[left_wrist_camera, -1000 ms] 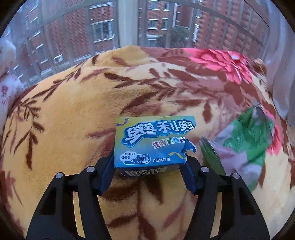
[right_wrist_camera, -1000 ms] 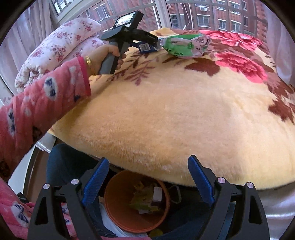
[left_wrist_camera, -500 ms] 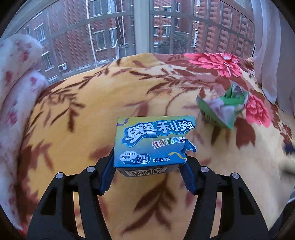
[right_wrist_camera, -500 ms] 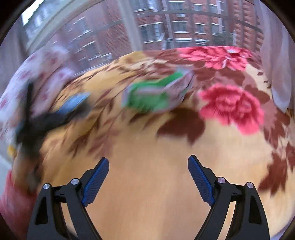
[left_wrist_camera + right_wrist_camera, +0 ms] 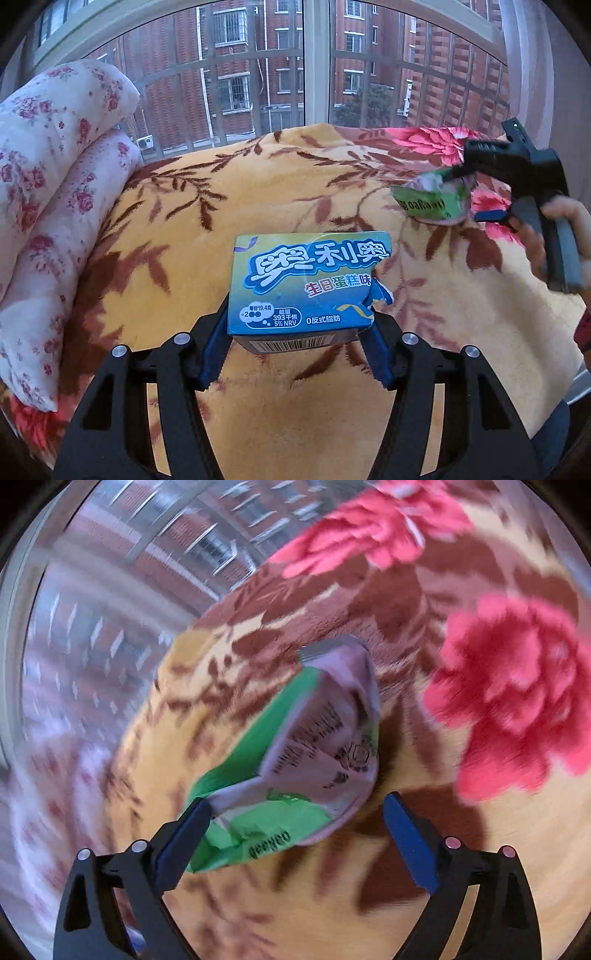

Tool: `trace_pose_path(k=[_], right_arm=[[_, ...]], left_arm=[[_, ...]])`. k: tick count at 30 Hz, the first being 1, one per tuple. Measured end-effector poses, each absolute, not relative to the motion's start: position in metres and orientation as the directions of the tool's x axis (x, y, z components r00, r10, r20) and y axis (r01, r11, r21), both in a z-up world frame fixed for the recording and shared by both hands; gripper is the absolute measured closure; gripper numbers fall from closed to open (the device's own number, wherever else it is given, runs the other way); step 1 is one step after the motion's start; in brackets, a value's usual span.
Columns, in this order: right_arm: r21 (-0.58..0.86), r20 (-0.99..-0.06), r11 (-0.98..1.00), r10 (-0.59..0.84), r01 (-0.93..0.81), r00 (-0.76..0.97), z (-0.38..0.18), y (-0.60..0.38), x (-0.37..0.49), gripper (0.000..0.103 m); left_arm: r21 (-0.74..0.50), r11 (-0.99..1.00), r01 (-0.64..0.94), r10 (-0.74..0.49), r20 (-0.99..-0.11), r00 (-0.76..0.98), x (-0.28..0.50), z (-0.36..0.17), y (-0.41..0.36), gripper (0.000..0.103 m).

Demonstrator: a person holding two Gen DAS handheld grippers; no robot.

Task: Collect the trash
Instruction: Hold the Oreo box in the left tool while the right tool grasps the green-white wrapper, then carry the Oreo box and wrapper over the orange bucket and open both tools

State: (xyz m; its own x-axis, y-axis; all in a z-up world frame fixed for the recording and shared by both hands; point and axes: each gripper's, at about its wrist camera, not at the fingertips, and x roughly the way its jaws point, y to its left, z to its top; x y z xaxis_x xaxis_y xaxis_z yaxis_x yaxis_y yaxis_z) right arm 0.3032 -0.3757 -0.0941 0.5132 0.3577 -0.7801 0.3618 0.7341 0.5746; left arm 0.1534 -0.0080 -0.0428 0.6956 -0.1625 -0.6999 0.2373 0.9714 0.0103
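My left gripper (image 5: 299, 354) is shut on a torn blue Oreo box (image 5: 306, 288) and holds it above the yellow floral blanket (image 5: 207, 236). A crumpled green and grey snack bag (image 5: 295, 760) lies on the blanket. My right gripper (image 5: 295, 834) is open, with the bag between its fingers; the left finger (image 5: 184, 838) touches the bag's green edge. The left wrist view shows the bag (image 5: 432, 199) at the right with the right gripper (image 5: 461, 192) over it. The right wrist view is blurred.
A rolled white quilt with pink flowers (image 5: 55, 206) lies along the left side of the bed. A barred window (image 5: 303, 66) stands behind the bed. The bed's near right edge (image 5: 576, 380) drops away.
My right gripper has swung up from the orange bin below the bed and closed in on the green bag. My left gripper has pulled back and up with the box.
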Motion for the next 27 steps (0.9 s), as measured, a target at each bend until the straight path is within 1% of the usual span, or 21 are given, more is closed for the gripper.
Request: trace_pose_path(k=[2,6,7,8,9,10,11,13,14,15,16,19,21,27], right_arm=[[0.616,-0.759,0.679,0.377,0.399,0.531,-0.095,-0.377,0.306,0.01],[0.596,-0.783,0.665,0.357,0.45,0.51,-0.1,-0.375,0.317,0.009],[0.588,-0.793,0.66,0.355,0.469,0.495,-0.105,-0.375,0.32,0.012],[0.575,-0.804,0.66,0.346,0.485,0.483,-0.108,-0.375,0.322,0.019],[0.551,-0.821,0.667,0.326,0.502,0.468,-0.111,-0.375,0.323,0.021],[0.528,-0.835,0.682,0.307,0.506,0.457,-0.113,-0.374,0.324,0.034],[0.472,-0.862,0.721,0.256,0.508,0.438,-0.111,-0.372,0.324,0.055],[0.444,-0.87,0.743,0.226,0.5,0.437,-0.11,-0.374,0.321,0.072],[0.437,-0.872,0.752,0.221,0.493,0.437,-0.11,-0.374,0.318,0.082],[0.426,-0.874,0.768,0.212,0.478,0.437,-0.108,-0.373,0.315,0.086],[0.42,-0.874,0.78,0.21,0.464,0.438,-0.107,-0.372,0.314,0.087],[0.324,-0.884,0.865,0.133,0.383,0.447,-0.091,-0.359,0.301,0.087],[0.289,-0.88,0.898,0.112,0.333,0.461,-0.082,-0.35,0.29,0.087],[0.229,-0.854,0.963,0.128,0.142,0.505,-0.046,-0.326,0.236,0.087]], left_arm=[[0.001,0.972,0.236,-0.168,-0.702,0.692,0.152,-0.043,-0.006,0.043],[0.001,0.971,0.238,-0.169,-0.702,0.692,0.15,-0.043,-0.003,0.043],[0.001,0.972,0.237,-0.169,-0.7,0.694,0.149,-0.042,-0.003,0.043],[-0.001,0.972,0.236,-0.169,-0.699,0.695,0.149,-0.041,-0.002,0.043],[-0.001,0.972,0.236,-0.17,-0.699,0.695,0.148,-0.041,-0.001,0.043],[0.0,0.972,0.234,-0.168,-0.699,0.695,0.148,-0.041,0.0,0.043],[0.0,0.972,0.234,-0.168,-0.699,0.695,0.147,-0.041,0.0,0.043],[0.0,0.972,0.233,-0.167,-0.699,0.695,0.146,-0.041,0.001,0.043],[-0.001,0.972,0.233,-0.167,-0.7,0.694,0.145,-0.041,0.001,0.043],[-0.002,0.972,0.233,-0.168,-0.701,0.693,0.145,-0.041,0.002,0.043],[-0.003,0.972,0.233,-0.168,-0.703,0.691,0.144,-0.042,0.001,0.043],[-0.005,0.971,0.238,-0.172,-0.704,0.689,0.139,-0.041,0.0,0.043],[-0.006,0.97,0.244,-0.177,-0.706,0.686,0.135,-0.04,-0.001,0.043],[-0.019,0.966,0.257,-0.194,-0.71,0.677,0.114,-0.035,-0.003,0.043]])
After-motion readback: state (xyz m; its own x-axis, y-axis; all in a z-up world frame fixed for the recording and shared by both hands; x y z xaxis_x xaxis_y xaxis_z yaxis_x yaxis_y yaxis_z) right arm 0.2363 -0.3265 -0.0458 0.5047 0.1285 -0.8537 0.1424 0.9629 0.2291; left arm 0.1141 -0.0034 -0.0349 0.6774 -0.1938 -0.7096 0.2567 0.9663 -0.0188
